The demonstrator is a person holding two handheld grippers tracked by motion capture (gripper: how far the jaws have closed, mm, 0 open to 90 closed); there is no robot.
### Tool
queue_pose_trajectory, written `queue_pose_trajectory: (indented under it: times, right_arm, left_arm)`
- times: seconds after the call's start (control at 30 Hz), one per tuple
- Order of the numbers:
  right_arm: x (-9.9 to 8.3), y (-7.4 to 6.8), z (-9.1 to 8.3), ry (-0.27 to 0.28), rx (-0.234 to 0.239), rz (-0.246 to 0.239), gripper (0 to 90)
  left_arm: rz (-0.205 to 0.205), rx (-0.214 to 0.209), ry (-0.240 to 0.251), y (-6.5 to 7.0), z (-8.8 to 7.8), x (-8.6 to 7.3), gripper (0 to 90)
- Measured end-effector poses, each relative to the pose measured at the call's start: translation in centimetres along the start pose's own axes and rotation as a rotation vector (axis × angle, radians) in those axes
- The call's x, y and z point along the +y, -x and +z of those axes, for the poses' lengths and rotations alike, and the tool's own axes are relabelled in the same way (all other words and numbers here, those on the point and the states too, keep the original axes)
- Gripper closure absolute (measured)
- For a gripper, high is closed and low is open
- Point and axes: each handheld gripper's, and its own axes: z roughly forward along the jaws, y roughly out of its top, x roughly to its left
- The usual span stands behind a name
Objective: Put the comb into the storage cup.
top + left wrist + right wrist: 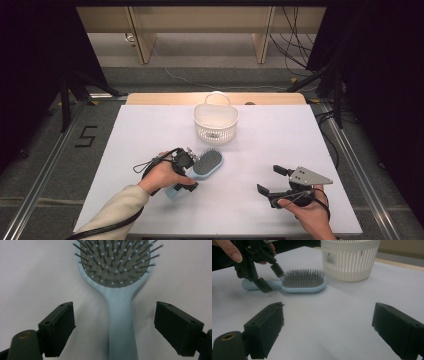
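Mid-worktop [150, 130], the pale blue hairbrush [204, 167] lies bristles up, just in front of the white basket [216, 122]. Long axis diagonal: head toward basket, handle toward the person. Left claw [113, 326] straddles the handle, jaws wide, pads clear of it, nothing gripped. Suggest centring on the handle below the neck, closing square so it won't twist. Right claw [272, 181] open, empty, well apart.
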Motion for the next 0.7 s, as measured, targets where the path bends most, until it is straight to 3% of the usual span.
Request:
queue_pose_trajectory:
  times: [0.23,0.4,0.7]
  right_arm:
    - [0.0,0.0,0.0,0.0,0.002,0.0,11.3]
    - [0.0,0.0,0.0,-0.002,0.004,-0.002,11.4]
    - [0.0,0.0,0.1,-0.004,0.004,0.0,11.4]
  left_arm:
    - [-0.012,-0.023,-0.055,-0.1,0.3,0.7,20.5]
    - [-0.029,-0.02,-0.066,-0.1,0.3,0.9,25.8]
    - [-0.025,-0.027,-0.074,0.0,0.4,1.1,32.2]
